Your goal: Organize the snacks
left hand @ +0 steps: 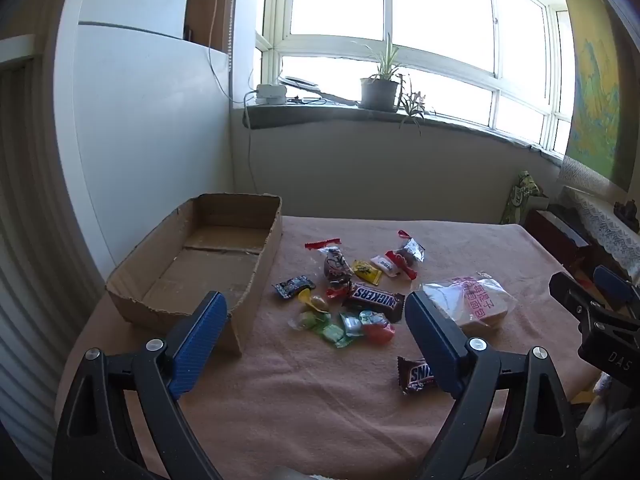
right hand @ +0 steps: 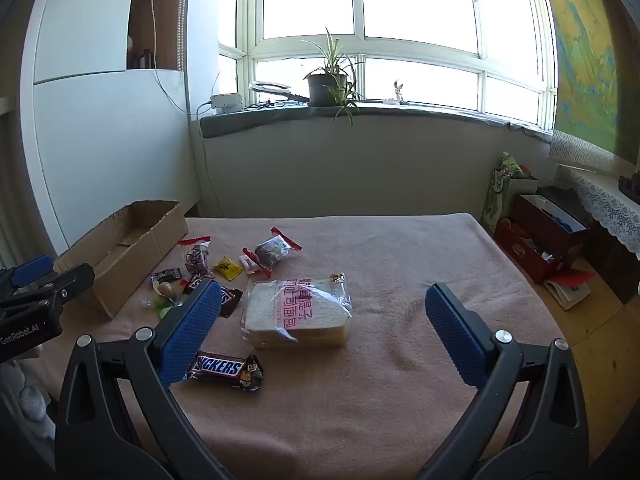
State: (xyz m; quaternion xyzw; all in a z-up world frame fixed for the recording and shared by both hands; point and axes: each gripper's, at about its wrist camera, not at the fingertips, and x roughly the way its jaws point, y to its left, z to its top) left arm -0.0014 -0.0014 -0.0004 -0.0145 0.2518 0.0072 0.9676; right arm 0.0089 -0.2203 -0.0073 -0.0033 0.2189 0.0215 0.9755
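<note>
My left tongs (left hand: 316, 312) and right tongs (right hand: 324, 300) both gape wide, holding nothing. The snacks (left hand: 352, 292) lie scattered on the pink cloth (left hand: 320, 400) beside the empty cardboard box (left hand: 132, 304).

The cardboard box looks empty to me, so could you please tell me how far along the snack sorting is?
Done: nothing yet; the box holds no snacks. In hand: nothing; the left gripper and right gripper are both open and empty above the cloth. Left: everything, namely the bread bag, two Snickers bars and the small candies.
</note>
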